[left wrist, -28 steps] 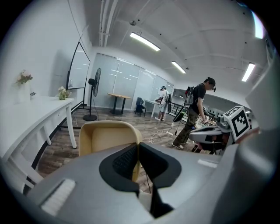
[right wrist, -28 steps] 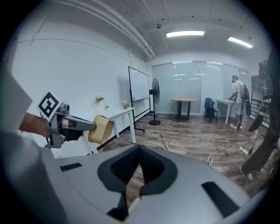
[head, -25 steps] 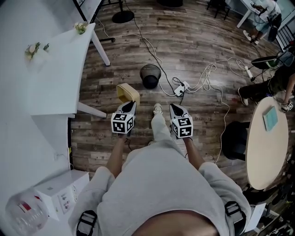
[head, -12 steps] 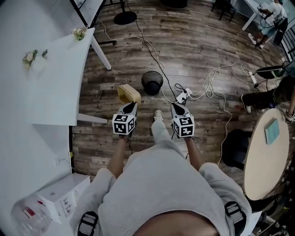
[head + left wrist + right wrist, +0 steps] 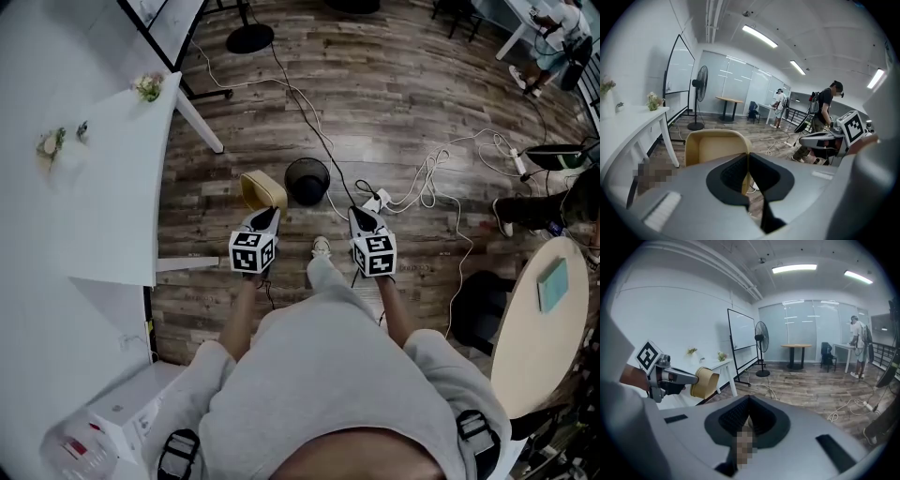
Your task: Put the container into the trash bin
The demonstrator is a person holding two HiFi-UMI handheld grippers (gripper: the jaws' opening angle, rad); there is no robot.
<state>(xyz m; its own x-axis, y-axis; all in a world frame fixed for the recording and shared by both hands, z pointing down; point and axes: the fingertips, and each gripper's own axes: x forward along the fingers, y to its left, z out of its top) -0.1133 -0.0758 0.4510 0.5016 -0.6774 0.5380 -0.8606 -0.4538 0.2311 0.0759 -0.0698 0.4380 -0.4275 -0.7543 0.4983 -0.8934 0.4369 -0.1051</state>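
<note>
Beside the white table (image 5: pixel 103 206), my left tool (image 5: pixel 265 217) is clamped on the wall of the tan container (image 5: pixel 261 190), just left of the black trash bin (image 5: pixel 307 180) on the floor, while my right tool (image 5: pixel 359 217) is empty, jaws together.

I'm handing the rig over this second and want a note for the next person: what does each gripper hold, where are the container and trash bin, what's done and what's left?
Left gripper: shut on the wall of the tan container, which is held in the air.
Right gripper: shut, empty.
Trash bin: black mesh, standing on the wood floor just ahead, beside the container and a little to its right in the head view.
Done: container picked up and close to the bin.
Left: bring the container over the bin's opening and let go. Mind the cables on the floor to the bin's right.
</note>
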